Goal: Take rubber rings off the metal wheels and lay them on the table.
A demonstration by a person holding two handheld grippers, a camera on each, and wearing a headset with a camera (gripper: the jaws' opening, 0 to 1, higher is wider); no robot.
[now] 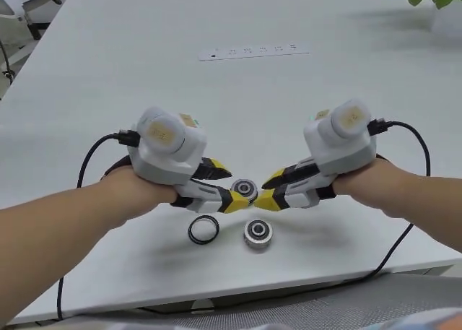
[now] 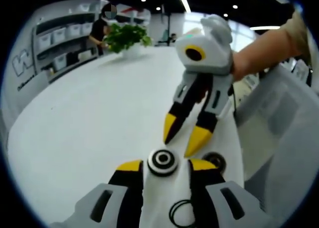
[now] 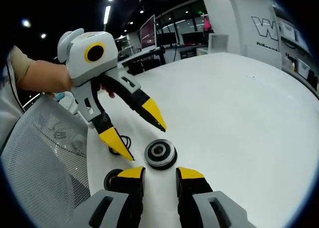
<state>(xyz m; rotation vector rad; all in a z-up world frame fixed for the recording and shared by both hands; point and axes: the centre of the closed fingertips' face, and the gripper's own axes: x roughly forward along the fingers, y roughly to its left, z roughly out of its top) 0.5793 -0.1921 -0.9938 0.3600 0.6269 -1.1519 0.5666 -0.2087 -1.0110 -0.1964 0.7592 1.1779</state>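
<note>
Head view, metal wheel [image 1: 244,189] between tips of left gripper [image 1: 232,188] and right gripper [image 1: 264,190], both jaws released, empty

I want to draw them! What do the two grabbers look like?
The left gripper and the right gripper match: rounded white-grey bodies, black jaws ending in pointed yellow tips, a small tan label on top, and a black cable trailing from each.
</note>
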